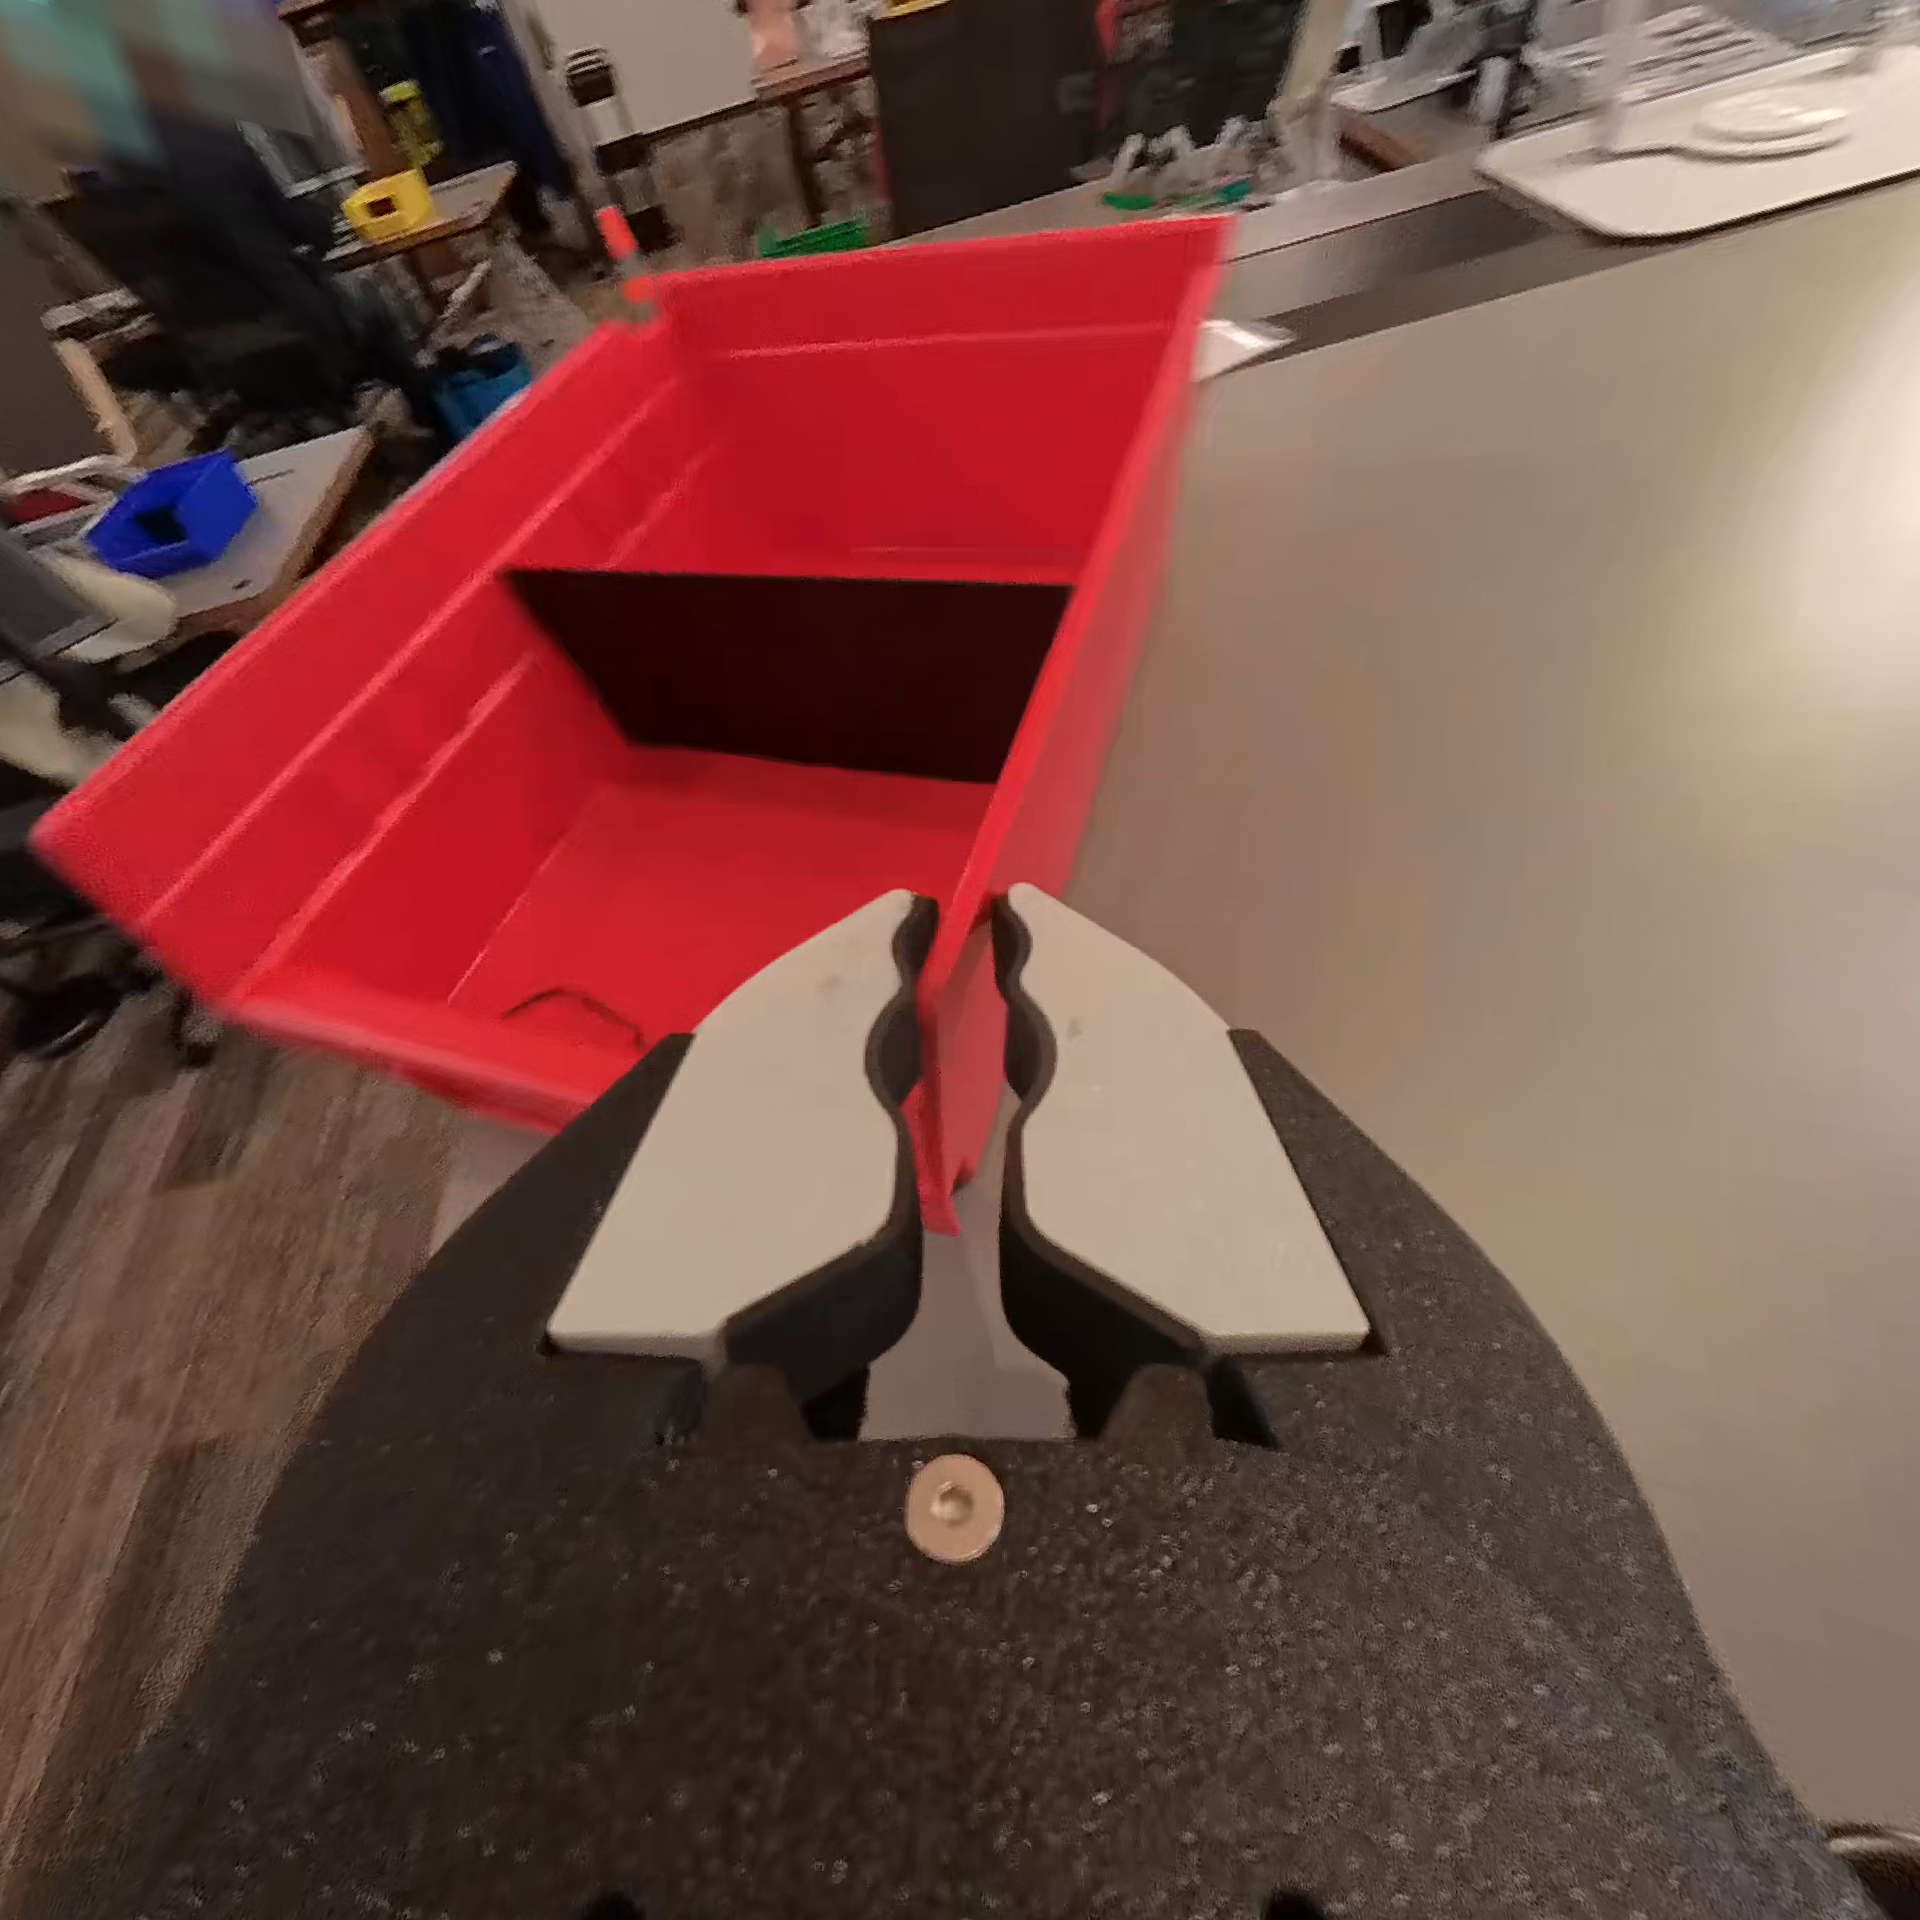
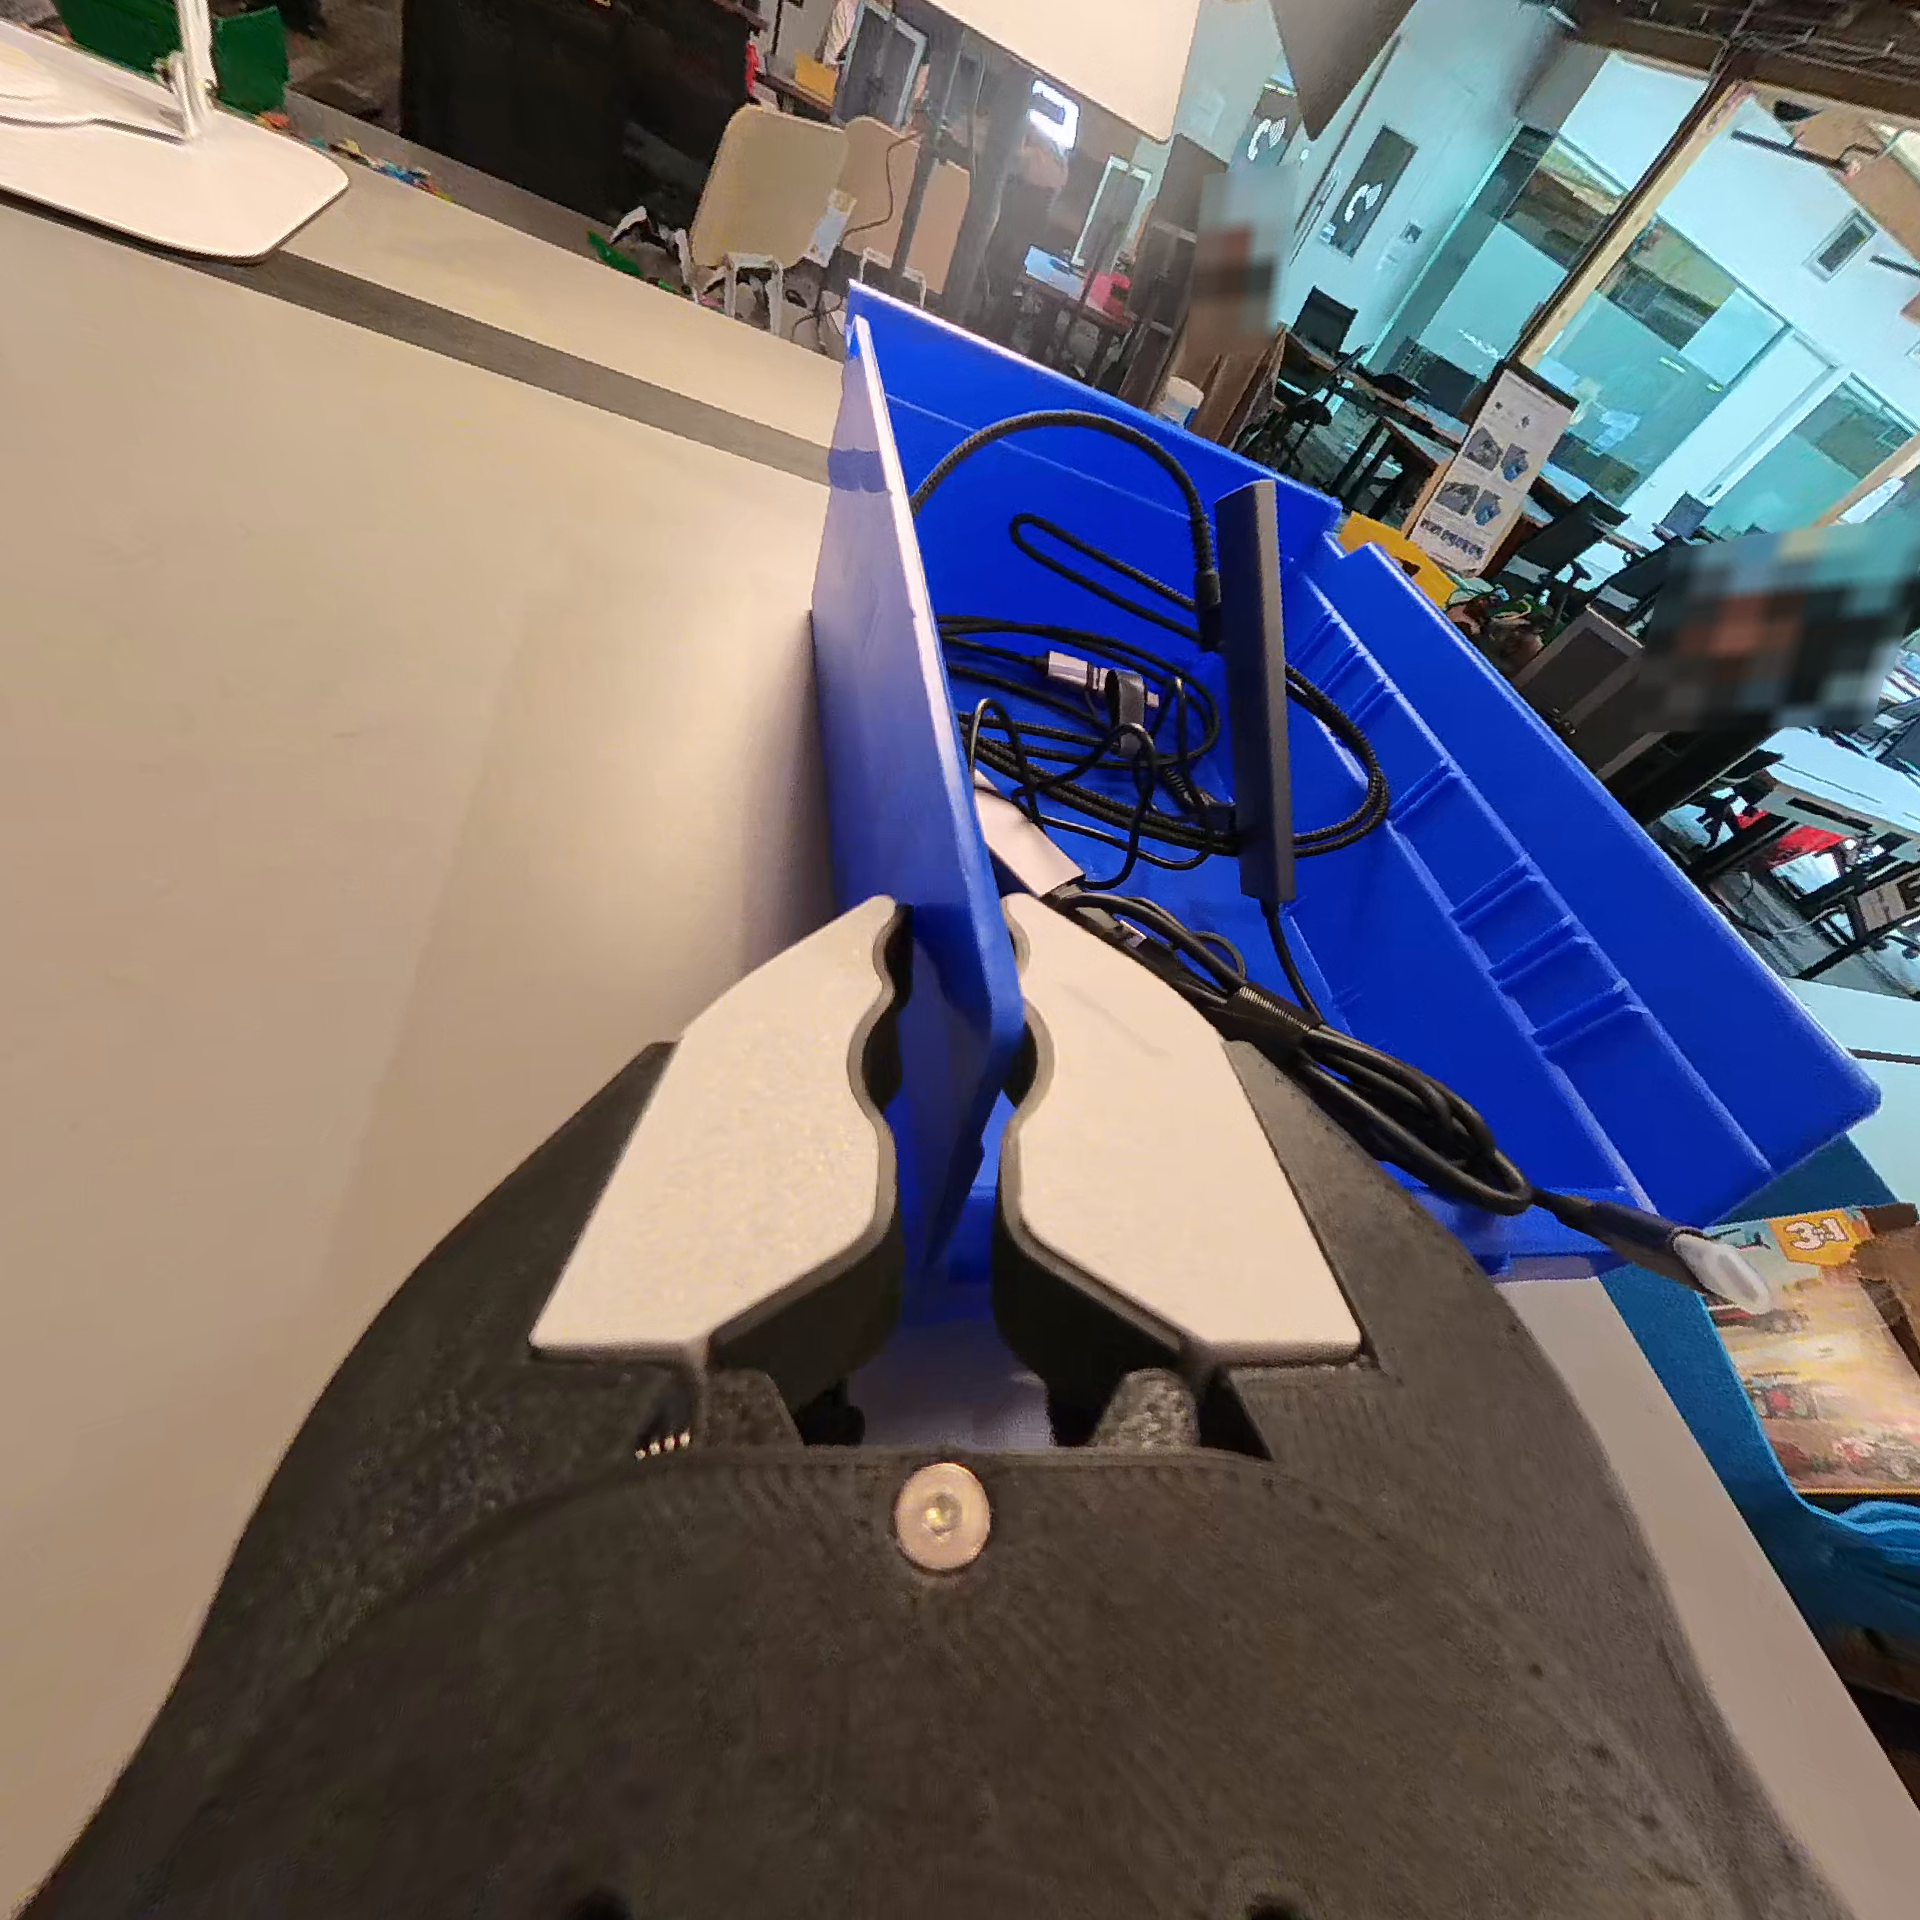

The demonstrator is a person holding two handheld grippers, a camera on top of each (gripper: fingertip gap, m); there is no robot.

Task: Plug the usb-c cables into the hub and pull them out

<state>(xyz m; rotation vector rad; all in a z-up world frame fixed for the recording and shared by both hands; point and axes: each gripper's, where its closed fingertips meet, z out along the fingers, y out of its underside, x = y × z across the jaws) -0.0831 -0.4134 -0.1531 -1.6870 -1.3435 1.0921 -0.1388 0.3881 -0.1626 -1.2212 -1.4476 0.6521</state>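
My left gripper (image 1: 951, 914) is shut on the right wall of a red bin (image 1: 665, 883), which is tilted over the table's left edge. The red bin has a black divider (image 1: 800, 675) and looks empty apart from a thin dark wire at its near end. My right gripper (image 2: 954, 914) is shut on the left wall of a blue bin (image 2: 1558, 935). Inside the blue bin lie a dark grey hub (image 2: 1259, 686) and coiled black USB-C cables (image 2: 1101, 748). One cable (image 2: 1392, 1122) hangs over the bin's near rim with its silver plug (image 2: 1730, 1280) outside.
The light grey table (image 1: 1507, 831) spreads to the right of the red bin and shows left of the blue bin (image 2: 364, 727). A white stand base (image 2: 156, 177) sits at the far edge. A toy box (image 2: 1829, 1361) lies below the table at right. Workshop desks and chairs stand beyond. The grippers' ends are close to 80 cm from one another.
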